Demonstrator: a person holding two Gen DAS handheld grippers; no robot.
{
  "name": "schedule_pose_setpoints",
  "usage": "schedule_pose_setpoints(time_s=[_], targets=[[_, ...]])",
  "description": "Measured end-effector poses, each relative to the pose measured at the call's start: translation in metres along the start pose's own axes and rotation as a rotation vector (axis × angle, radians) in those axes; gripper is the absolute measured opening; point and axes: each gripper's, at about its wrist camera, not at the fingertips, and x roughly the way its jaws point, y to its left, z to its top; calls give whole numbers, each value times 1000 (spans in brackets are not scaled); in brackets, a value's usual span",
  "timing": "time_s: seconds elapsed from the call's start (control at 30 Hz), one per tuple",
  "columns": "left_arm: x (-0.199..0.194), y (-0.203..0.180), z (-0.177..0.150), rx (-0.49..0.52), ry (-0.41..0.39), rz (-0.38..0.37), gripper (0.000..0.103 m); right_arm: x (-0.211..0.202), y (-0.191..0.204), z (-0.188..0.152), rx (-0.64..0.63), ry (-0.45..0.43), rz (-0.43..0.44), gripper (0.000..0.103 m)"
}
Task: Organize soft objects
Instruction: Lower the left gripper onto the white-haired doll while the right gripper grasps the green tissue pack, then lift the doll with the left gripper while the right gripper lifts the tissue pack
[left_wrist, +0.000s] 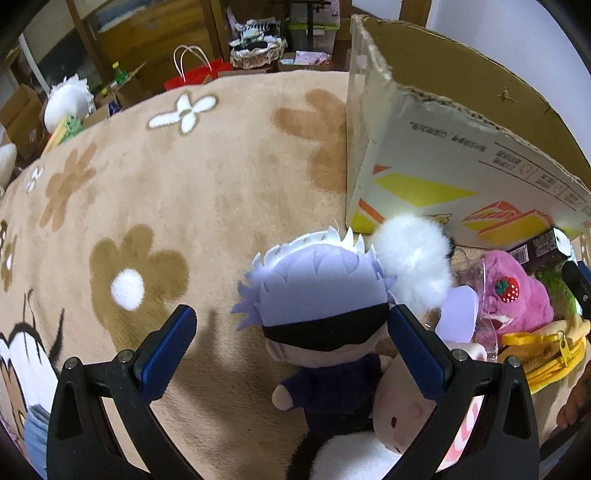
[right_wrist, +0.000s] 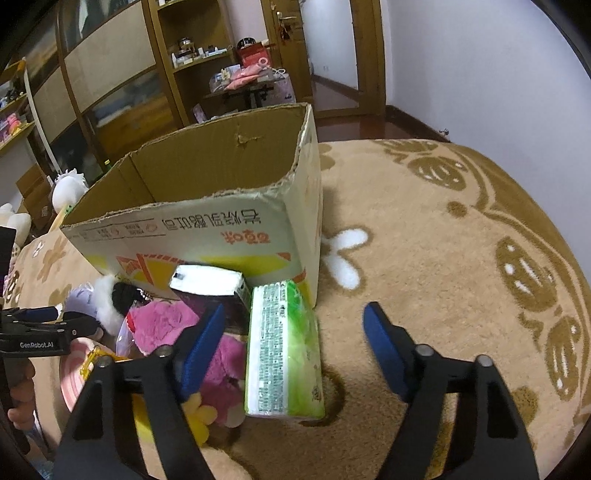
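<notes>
Left wrist view: left claw (left_wrist: 291, 332) gapes around the blindfolded doll (left_wrist: 317, 314), right claw (right_wrist: 295, 328) open over the tissue pack (right_wrist: 282, 350); crowded neighbours risk snagging.

A room in a home. A beige flower-patterned plush blanket (left_wrist: 207, 206) covers the surface, with wooden shelving (right_wrist: 192, 55) full of household clutter, a wooden door (right_wrist: 284, 40) and polished wood flooring (right_wrist: 369, 122) behind.
</notes>
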Motion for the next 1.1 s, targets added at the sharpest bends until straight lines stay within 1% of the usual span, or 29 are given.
schedule_pose_setpoints(time_s=[0.03,0.1,0.13,0.2,0.23,0.3,0.37,0.4,0.57,0.6,0.8,0.97,1.03,1.1], targets=[[0,1,-1,-7,5,-6,102,1,0,0,0,3,4,72],[2,2,-1,-18,14,-20,101,1,0,0,-9,10,8,63],[3,2,-2,-23,22,-31,99,1,0,0,-13,12,12,56],[6,2,-3,-30,41,-63,89,2,1,0,-17,21,25,44],[8,1,-4,-32,52,-76,87,2,1,0,-17,26,31,43],[9,-1,-4,-30,58,-99,76,3,2,-1,-15,33,37,41],[8,-4,-5,-24,55,-116,69,3,2,-1,-15,31,37,41],[7,-5,-5,-19,51,-118,63,2,1,-1,-13,28,34,41],[0,-12,-7,11,31,-105,61,1,-2,0,4,27,31,40],[-1,-15,-7,14,27,-102,60,1,-2,1,3,30,37,30],[-15,-22,-14,40,-11,-85,59,2,3,0,-26,43,34,30],[-25,-26,-16,62,-44,-68,59,3,-1,0,-8,51,38,30],[-29,-26,-16,67,-59,-64,59,1,-1,-1,-7,46,34,29],[-37,-28,-20,66,-79,-64,59,-4,1,-2,-18,19,12,28]])
